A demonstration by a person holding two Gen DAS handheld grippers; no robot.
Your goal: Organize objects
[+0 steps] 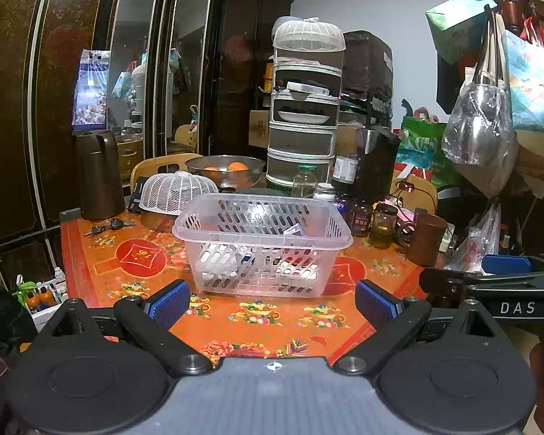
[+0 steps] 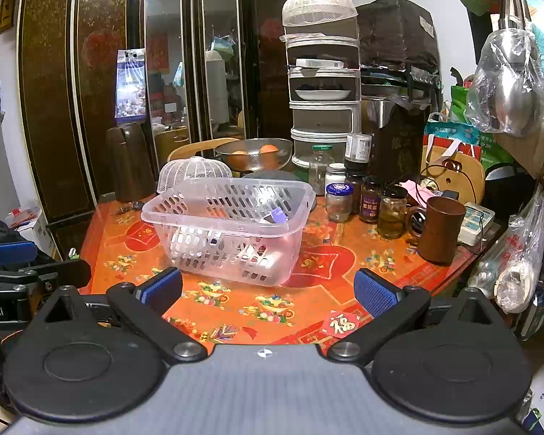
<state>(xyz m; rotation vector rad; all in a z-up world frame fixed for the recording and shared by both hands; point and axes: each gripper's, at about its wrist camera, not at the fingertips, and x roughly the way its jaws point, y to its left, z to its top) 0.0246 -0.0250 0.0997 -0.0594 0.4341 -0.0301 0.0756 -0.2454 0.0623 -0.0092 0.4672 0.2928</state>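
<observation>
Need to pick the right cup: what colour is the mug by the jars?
Brown, the mug matches the dark jug; clearest in the right wrist view.

A brown mug (image 2: 439,230) stands beside glass jars (image 2: 391,217).

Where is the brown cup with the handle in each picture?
Left wrist view: the brown cup stands at the right, near the table's right edge, right of the small jars.
Right wrist view: the brown cup stands at the right, right of the small jars and the see-through basket.
Shared landmark: the metal bowl of oranges behind the basket.
</observation>
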